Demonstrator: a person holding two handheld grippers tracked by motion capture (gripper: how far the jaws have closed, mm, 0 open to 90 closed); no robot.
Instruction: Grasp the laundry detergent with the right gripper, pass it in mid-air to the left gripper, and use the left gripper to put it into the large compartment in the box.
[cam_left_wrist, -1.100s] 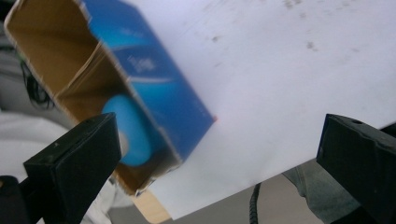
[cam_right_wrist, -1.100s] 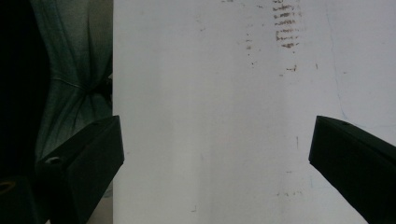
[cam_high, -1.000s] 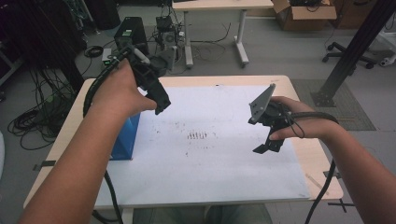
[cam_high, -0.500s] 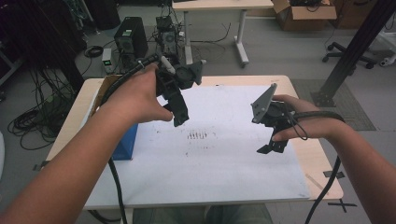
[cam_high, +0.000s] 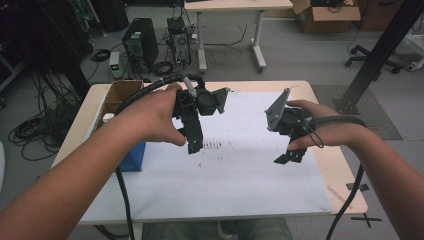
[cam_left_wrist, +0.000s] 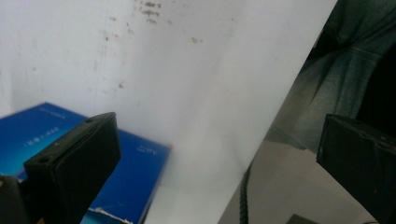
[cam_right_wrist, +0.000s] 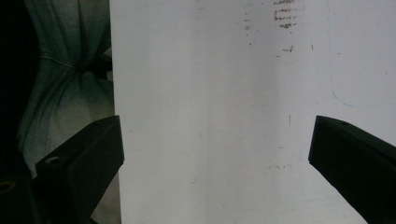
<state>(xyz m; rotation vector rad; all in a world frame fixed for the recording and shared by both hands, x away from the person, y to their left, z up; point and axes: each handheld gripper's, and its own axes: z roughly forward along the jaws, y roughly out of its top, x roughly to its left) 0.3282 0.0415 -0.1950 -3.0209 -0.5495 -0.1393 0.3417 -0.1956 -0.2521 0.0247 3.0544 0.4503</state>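
Over the middle of a white sheet (cam_high: 240, 175) on the table, my left gripper (cam_high: 194, 145) hangs with its jaws pointing down toward a patch of dark marks (cam_high: 212, 145). In the left gripper view it (cam_left_wrist: 215, 140) is open with nothing between the jaws, above the white sheet (cam_left_wrist: 187, 70) and a blue box (cam_left_wrist: 140, 182). My right gripper (cam_high: 289, 156) hovers over the sheet's right part. The right gripper view has it (cam_right_wrist: 215, 135) open and empty, with the sheet (cam_right_wrist: 224, 116) below.
The blue box (cam_high: 134, 156) lies at the sheet's left edge, with an open cardboard box (cam_high: 122, 92) behind it. Bare wood table (cam_high: 345, 185) borders the sheet on the right. The person's jeans (cam_right_wrist: 65, 70) sit past the near edge. Cables trail from both grippers.
My left gripper has swung right, from above the blue box to over the middle of the sheet. The right gripper has barely moved.
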